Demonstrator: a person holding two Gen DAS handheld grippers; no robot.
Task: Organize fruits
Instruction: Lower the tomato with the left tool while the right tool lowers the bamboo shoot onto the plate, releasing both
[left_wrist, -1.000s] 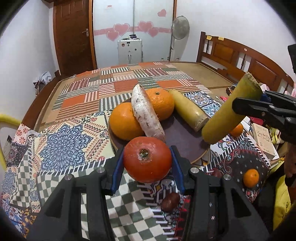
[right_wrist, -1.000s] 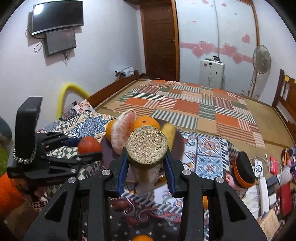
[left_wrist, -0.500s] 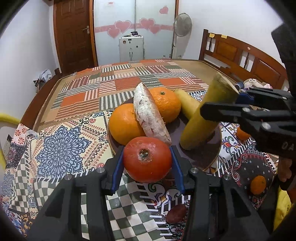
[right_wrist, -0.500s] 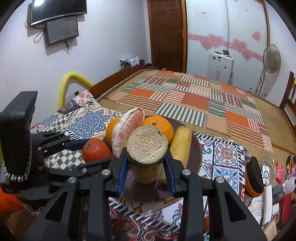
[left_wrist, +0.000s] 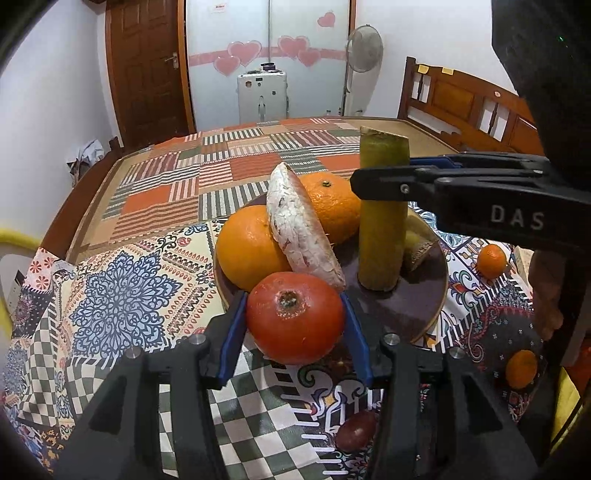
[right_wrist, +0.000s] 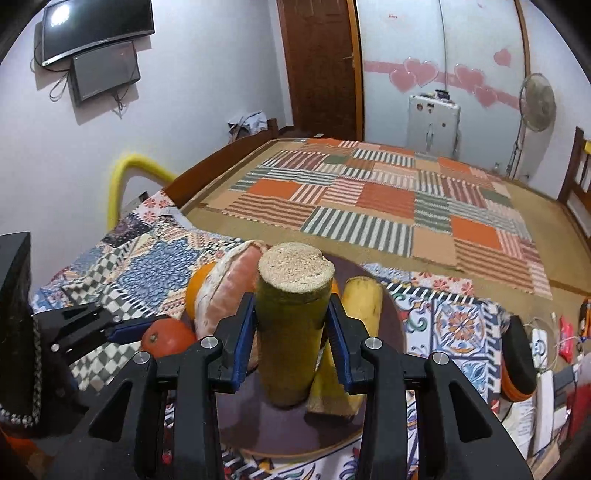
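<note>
Standing upright now on dark round plate (left_wrist: 424, 306), yellow-green sugarcane segment (right_wrist: 291, 325), tilted before, stays clamped in right gripper (right_wrist: 291, 332); left gripper (left_wrist: 295, 325) jaws still grasp red tomato (left_wrist: 293, 317) at plate edge.

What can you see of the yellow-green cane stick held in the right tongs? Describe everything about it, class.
The cane stick is a short, thick cylinder with smooth yellow-green skin and a pale, fibrous cut top. It stands upright, its lower end on the dark round plate, clamped near its upper part by the right tongs. A second yellowish piece lies just behind it; whether they touch is unclear.
</note>
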